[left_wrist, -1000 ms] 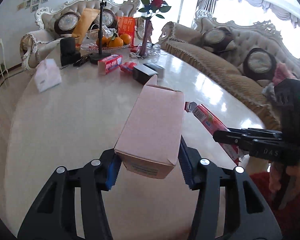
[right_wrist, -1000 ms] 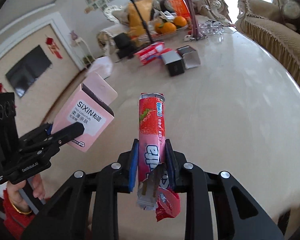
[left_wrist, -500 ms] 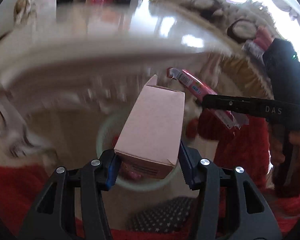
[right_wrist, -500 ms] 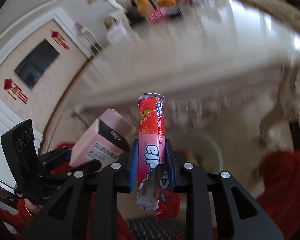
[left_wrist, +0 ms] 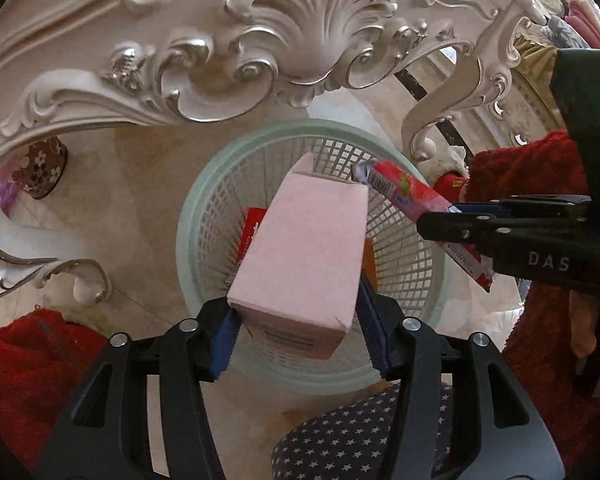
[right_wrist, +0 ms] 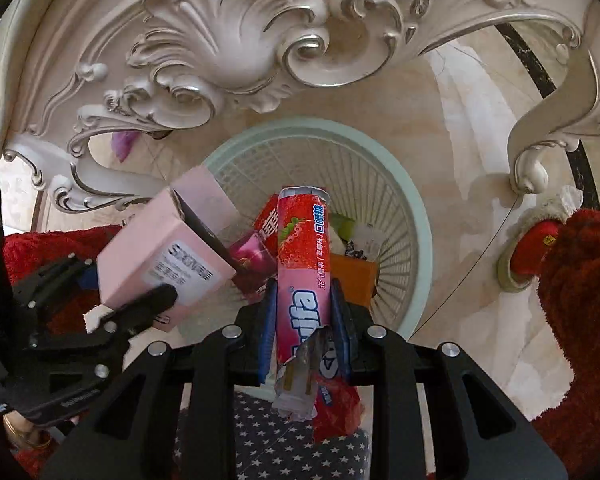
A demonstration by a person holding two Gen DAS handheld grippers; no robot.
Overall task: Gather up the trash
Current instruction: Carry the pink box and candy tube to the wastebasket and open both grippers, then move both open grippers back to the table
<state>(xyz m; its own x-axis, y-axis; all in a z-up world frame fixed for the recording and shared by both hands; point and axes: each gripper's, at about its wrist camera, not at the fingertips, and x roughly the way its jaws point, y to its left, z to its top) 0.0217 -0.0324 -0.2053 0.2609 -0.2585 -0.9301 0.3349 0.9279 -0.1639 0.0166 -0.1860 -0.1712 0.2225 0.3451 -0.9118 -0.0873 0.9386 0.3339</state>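
Both grippers point steeply down over the round pale-green plastic mesh basket (left_wrist: 188, 216) standing on the beige tiled floor (left_wrist: 140, 168), under the carved white-and-silver edge of the ornate table (left_wrist: 228, 40). Left gripper (left_wrist: 298, 326): jaws part-way apart and opening, with the pink rectangular cardboard box (left_wrist: 304, 248) between the blue pads (left_wrist: 222, 336); the left pad appears to meet the box's side, a narrow gap may show at the right pad, so contact there cannot be told for certain. The box is tilted, its near end between the pads, its far end with the opened flap over the basket's mouth. Right gripper (right_wrist: 303, 330): jaws closed narrowly on the long pink-and-red strawberry-print candy wrapper (right_wrist: 303, 264), pads pressing both sides; the wrapper's torn silver end hangs toward the camera below the grip, its far end above the basket interior. In the left wrist view the right gripper (left_wrist: 436, 222) comes in from the right, its wrapper (left_wrist: 404, 192) crossing the basket's right rim just beside the box. In the right wrist view the left gripper (right_wrist: 140, 300) sits at the left, holding the box (right_wrist: 168, 256) over the basket's (right_wrist: 416, 240) left edge. Already inside the basket: a red packet (right_wrist: 268, 220), an orange flat carton (right_wrist: 352, 276), a dark magenta wrapper (right_wrist: 252, 256) and some white scraps. Red fleece sleeves (right_wrist: 580, 300) frame both sides; a dark star-print cloth (left_wrist: 352, 436) lies nearest the camera.
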